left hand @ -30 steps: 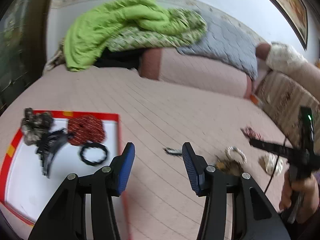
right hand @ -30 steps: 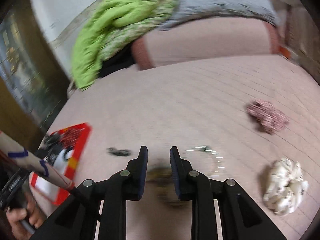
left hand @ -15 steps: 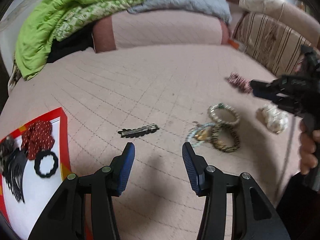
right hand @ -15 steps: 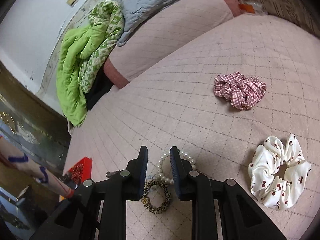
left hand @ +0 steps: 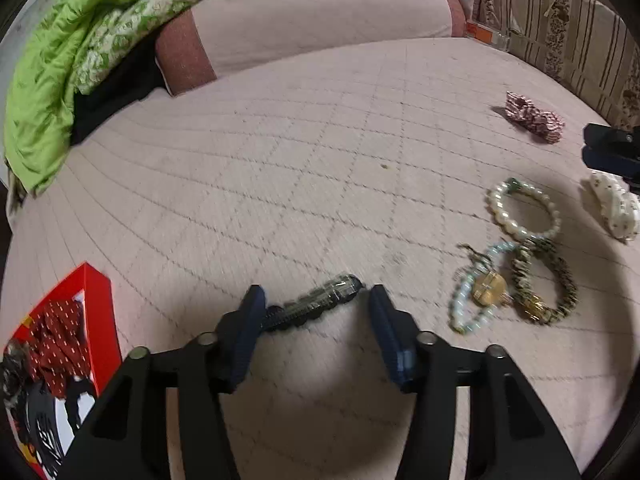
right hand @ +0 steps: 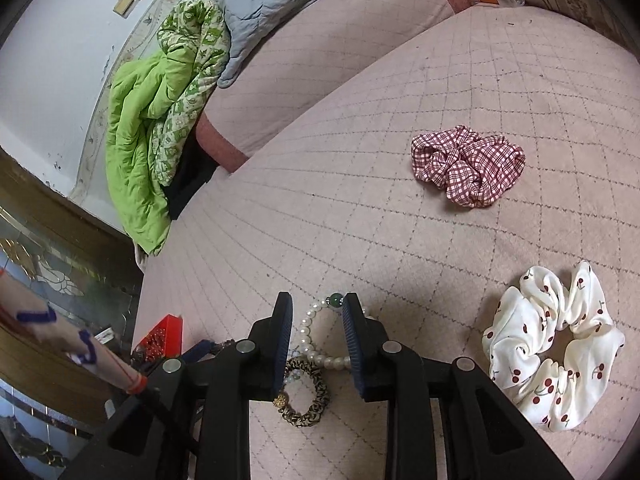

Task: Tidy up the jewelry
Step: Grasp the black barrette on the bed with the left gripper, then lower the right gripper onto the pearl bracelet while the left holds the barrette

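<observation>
The left gripper (left hand: 316, 312) is coming down over the black hair clip (left hand: 314, 307) lying flat on the pink quilted bedspread (left hand: 320, 168). Its jaws have just been opening wider; they are standing apart with the clip between them, the left pad at or just touching one end, nothing clamped yet. That clip is looking thin, stiff and light, with a shiny metal back, so it could skate on the fabric or tip up if pinched at an end. I'd say the better hold is across its narrow width near the middle, pressing slightly into the soft quilt to get under it.

The right gripper (right hand: 316, 320) is hovering over the pearl bracelet (right hand: 316, 340), jaws narrowly apart and straddling the strand, not visibly pressing it. Beads like these roll and slip; the strand itself is probably limp.

Beside it the leopard-print hair tie (right hand: 306, 398) is touching the pearls, so lifting one may drag the other. The cherry-print scrunchie (right hand: 556, 356) and plaid scrunchie (right hand: 468, 170) are lying well apart. The red-rimmed tray (left hand: 100, 312) is sitting near the left gripper, already holding dark hair pieces, with open bedspread between. The raised rim is the edge to clear.
</observation>
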Tool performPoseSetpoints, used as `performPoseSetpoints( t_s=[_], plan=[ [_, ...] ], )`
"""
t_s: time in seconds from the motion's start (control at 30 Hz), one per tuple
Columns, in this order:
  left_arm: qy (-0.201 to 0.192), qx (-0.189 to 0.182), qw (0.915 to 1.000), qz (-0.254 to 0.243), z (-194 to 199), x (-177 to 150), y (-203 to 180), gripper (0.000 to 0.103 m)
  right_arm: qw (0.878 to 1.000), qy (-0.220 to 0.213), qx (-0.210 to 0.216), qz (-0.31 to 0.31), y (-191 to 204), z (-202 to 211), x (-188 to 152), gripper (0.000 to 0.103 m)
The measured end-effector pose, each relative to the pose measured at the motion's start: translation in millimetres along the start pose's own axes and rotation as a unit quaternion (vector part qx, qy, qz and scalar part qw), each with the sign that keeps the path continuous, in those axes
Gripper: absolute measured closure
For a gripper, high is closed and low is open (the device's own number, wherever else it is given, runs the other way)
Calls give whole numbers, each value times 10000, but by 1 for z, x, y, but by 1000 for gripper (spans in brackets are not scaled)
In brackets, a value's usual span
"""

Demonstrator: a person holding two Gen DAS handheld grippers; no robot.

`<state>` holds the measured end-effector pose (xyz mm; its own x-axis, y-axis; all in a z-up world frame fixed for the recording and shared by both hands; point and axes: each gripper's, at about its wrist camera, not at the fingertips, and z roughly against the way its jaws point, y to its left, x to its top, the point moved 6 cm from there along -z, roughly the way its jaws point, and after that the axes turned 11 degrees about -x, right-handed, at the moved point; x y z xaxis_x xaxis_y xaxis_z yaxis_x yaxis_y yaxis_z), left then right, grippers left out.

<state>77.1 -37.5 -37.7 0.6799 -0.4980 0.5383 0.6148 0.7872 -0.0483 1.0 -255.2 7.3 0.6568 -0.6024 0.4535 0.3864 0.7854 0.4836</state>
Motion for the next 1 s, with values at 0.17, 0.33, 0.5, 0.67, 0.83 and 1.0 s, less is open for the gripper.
performPoseSetpoints(
  t_s=[0.17,0.33,0.5,0.67,0.83,1.0],
  plan=[
    [-195,-65,9982,568,-1,1,4,69,9998,74,-162,53,-1,-6,0,75],
    [-294,-348,9941,983,12,-12,-12,87,9992,123,-341,138,-2,-9,-1,74],
    [-608,-844,9855,1338,36,-16,-16,87,9986,141,-479,192,-4,-11,-2,75],
    [-695,-1001,9831,1367,43,-17,-10,88,9979,150,-584,226,-5,-12,-2,74],
    [-864,-1076,9790,1500,48,-17,2,87,9977,78,-678,40,-15,-11,3,71],
    [-1181,-1477,9656,1785,64,-10,17,87,9970,188,-751,19,-20,-16,3,70]
  ],
)
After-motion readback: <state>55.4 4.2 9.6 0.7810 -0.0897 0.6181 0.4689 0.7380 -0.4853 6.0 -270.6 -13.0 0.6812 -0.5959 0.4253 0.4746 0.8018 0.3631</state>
